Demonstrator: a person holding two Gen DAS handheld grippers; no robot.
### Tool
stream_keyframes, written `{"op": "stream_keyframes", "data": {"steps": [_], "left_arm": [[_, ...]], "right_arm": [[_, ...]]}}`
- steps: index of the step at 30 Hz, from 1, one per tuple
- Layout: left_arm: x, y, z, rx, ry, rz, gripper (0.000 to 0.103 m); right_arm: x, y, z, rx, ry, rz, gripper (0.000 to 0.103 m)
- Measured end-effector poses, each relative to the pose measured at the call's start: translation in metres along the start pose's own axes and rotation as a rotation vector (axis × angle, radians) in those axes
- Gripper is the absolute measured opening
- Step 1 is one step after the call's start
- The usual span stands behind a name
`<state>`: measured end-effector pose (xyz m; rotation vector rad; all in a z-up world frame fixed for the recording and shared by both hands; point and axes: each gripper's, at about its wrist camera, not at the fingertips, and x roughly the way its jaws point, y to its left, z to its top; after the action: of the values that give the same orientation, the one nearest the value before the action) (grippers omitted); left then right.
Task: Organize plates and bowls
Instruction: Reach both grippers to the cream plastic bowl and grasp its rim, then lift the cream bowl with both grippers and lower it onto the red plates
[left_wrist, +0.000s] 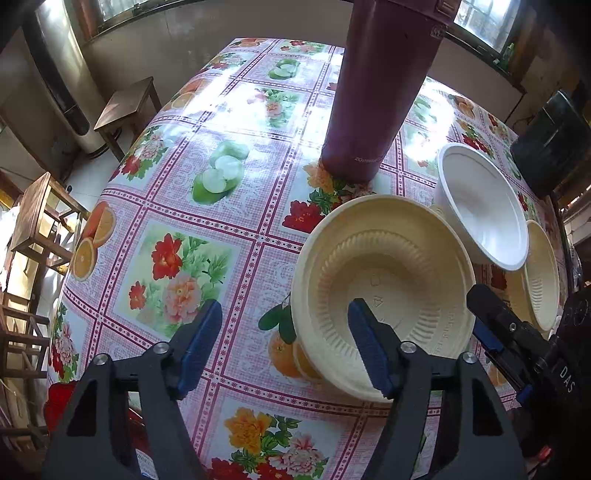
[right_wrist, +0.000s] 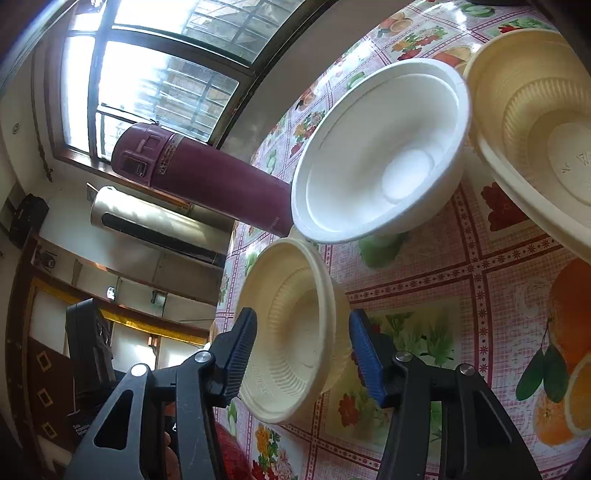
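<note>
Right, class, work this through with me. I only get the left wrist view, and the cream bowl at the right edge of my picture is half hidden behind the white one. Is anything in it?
Observer: No. The right wrist view looks straight into that cream bowl, and it is empty, with ribbed sides.
Operator: Where is the right tool relative to it?
Observer: The right tool has the bowl showing between its two fingers.
Operator: The flask's top is cut off for me.
Observer: The flask has its lid on, with a clasp on it.
</note>
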<state>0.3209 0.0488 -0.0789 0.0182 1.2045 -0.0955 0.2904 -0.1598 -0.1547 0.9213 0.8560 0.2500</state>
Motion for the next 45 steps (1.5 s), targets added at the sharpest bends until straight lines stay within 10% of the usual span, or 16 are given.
{"op": "stream_keyframes", "data": {"steps": [21, 45], "left_arm": [[0.008, -0.006, -0.006, -0.009, 0.023, -0.077, 0.012], [0.011, -0.005, -0.007, -0.04, 0.035, -0.109, 0.011]], "right_arm": [[-0.002, -0.002, 0.001, -0.026, -0.015, -0.104, 0.009], [-0.004, 0.008, 0.002, -0.055, -0.03, -0.133, 0.009]]}}
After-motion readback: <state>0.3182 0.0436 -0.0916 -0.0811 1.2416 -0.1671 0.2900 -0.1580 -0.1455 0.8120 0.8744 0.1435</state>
